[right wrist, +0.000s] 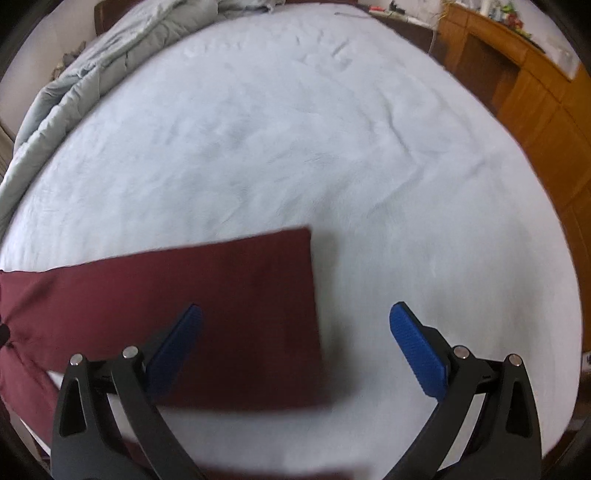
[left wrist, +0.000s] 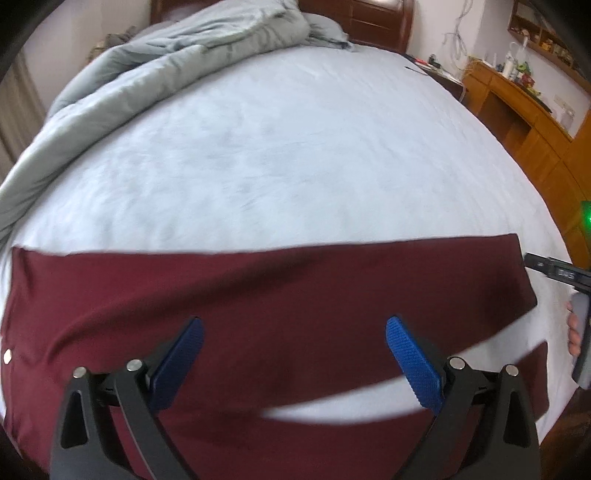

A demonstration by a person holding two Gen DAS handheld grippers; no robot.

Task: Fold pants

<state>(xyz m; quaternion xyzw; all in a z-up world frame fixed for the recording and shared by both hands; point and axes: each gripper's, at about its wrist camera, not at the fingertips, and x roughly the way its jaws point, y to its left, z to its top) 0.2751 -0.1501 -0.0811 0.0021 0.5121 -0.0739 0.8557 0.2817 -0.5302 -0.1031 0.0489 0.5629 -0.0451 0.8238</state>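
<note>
Dark red pants [left wrist: 258,295] lie spread flat across the near part of a pale blue bed; the two legs split apart at the right, with sheet showing between them. My left gripper [left wrist: 293,339] is open and empty, hovering over the middle of the pants. In the right wrist view the far leg's end [right wrist: 221,295] lies left of centre. My right gripper [right wrist: 295,332] is open and empty above that leg's hem edge. The right gripper's body also shows at the right edge of the left wrist view [left wrist: 569,277].
A grey duvet [left wrist: 166,55] is bunched along the bed's far left side. A wooden headboard [left wrist: 369,18] stands at the back. A wooden desk and shelves [left wrist: 517,110] with small items run along the right of the bed.
</note>
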